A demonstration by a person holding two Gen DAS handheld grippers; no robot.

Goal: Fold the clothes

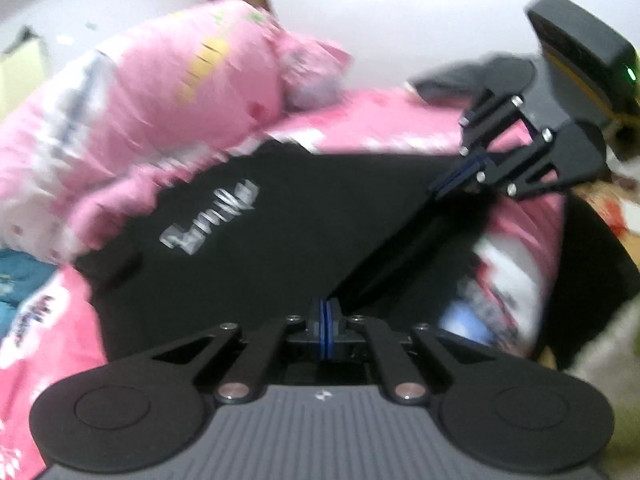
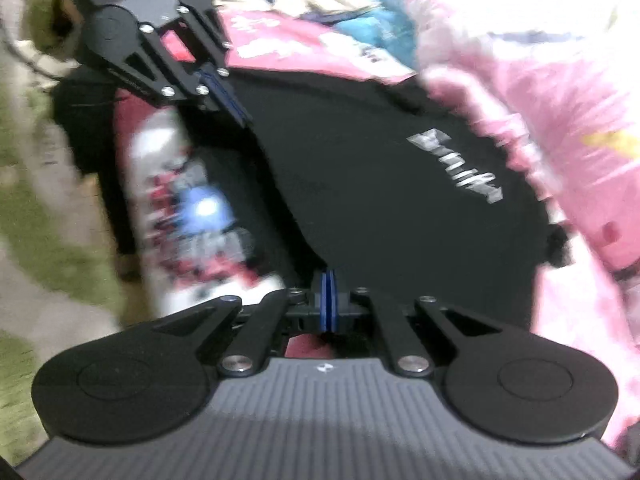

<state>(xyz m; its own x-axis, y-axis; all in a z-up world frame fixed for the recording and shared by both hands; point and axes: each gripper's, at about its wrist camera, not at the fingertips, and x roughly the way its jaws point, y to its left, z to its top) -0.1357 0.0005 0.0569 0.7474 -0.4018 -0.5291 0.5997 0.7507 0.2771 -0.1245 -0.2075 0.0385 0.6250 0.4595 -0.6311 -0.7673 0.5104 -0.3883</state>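
A black garment (image 1: 248, 240) with white lettering (image 1: 208, 220) lies spread on a pink bed. My left gripper (image 1: 324, 312) is shut on its near edge. In the same view my right gripper (image 1: 460, 176) is at the upper right, shut on that edge too, and the cloth runs taut between the two. The right wrist view shows the garment (image 2: 380, 200) and its lettering (image 2: 456, 164), with the right gripper (image 2: 329, 280) shut on the hem. The left gripper (image 2: 224, 96) pinches the cloth at the upper left. Both views are motion-blurred.
A bunched pink quilt (image 1: 140, 100) is heaped along the garment's far side, over the pink printed sheet (image 1: 380, 120). Teal cloth (image 2: 380, 0) lies beyond. A white, red and blue print (image 2: 192, 208) shows beside the lifted edge. A green and beige surface (image 2: 40, 200) lies off the bed.
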